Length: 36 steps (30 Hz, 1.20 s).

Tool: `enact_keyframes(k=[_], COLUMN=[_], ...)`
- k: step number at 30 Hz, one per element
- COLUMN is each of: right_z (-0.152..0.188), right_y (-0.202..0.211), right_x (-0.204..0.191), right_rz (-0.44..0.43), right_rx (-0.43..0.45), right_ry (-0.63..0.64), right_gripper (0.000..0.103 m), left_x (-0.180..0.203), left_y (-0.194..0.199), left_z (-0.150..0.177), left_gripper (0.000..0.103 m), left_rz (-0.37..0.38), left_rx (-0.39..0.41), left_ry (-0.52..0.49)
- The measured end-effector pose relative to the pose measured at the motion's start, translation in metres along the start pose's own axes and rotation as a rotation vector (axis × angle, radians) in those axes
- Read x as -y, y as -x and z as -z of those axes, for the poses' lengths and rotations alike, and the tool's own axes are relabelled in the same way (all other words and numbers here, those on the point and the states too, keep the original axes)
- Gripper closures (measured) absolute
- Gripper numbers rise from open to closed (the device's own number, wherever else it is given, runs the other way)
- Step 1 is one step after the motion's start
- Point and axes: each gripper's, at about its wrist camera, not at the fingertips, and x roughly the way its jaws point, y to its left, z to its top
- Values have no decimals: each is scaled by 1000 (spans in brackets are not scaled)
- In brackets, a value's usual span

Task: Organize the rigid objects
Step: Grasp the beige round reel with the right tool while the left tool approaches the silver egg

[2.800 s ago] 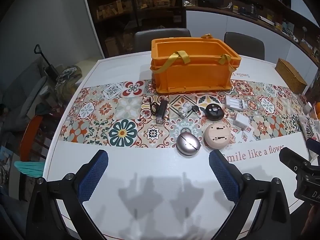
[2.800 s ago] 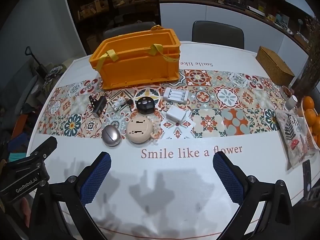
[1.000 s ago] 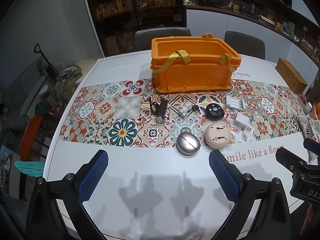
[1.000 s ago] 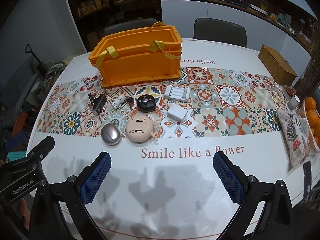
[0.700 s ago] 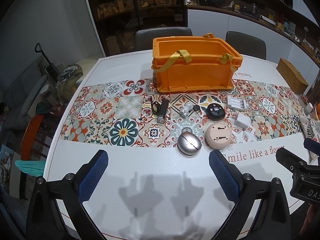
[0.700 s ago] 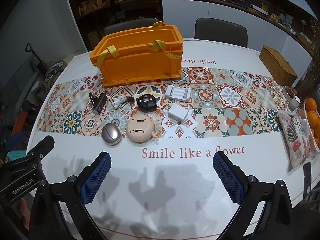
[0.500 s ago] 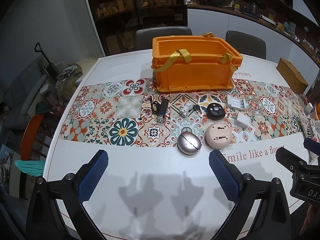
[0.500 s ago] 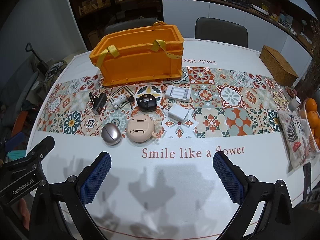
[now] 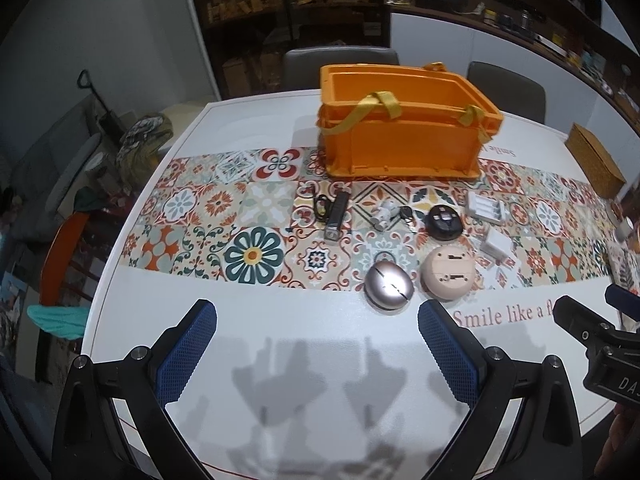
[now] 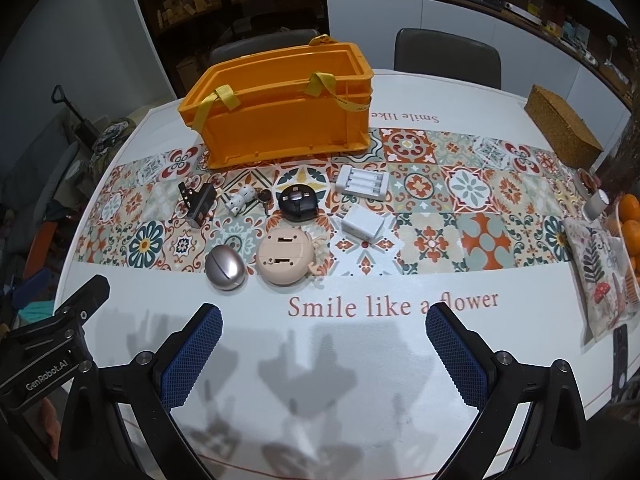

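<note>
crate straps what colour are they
Yellow, draped over the rim of the orange crate; the straps show best in the right wrist view.

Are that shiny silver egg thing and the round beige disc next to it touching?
Apart. The right wrist view shows a strip of table between the silver egg and the beige disc.

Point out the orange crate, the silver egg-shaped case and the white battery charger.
orange crate (image 10: 288, 128), right wrist view, front wall.
silver egg-shaped case (image 10: 225, 267), right wrist view, top shell.
white battery charger (image 10: 362, 182), right wrist view, battery slots.
</note>
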Motion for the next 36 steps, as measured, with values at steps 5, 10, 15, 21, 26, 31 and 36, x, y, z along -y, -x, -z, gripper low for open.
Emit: enact_keyframes(k=[5, 10, 15, 21, 26, 31, 36], right_z=[-7, -14, -22, -30, -36, -40, -42], right_y=[-12, -30, -51, -74, -92, -111, -129], right_x=[-6, -13, -17, -26, -33, -37, -38], right_rz=[-19, -35, -35, -38, -39, -30, -20], right_rx=[1, -23, -61, -90, -114, -132, -150], right_ry=[8, 19, 17, 17, 13, 7, -12], right_gripper=[1, 1, 1, 1, 1, 1, 1], left_x=[-6, -4, -6, -11, -14, -13, -13], left_y=[-11, -18, -32, -53, -69, -84, -99], left_z=[-1, -5, -9, -15, -19, -21, -22], left_gripper=[0, 0, 0, 0, 0, 0, 0], left_rz=[3, -6, -3, 7, 23, 39, 43], left_rx=[-28, -27, -47, -78, -96, -113, -132], left_ry=[11, -11, -23, -18, -26, -42, -50])
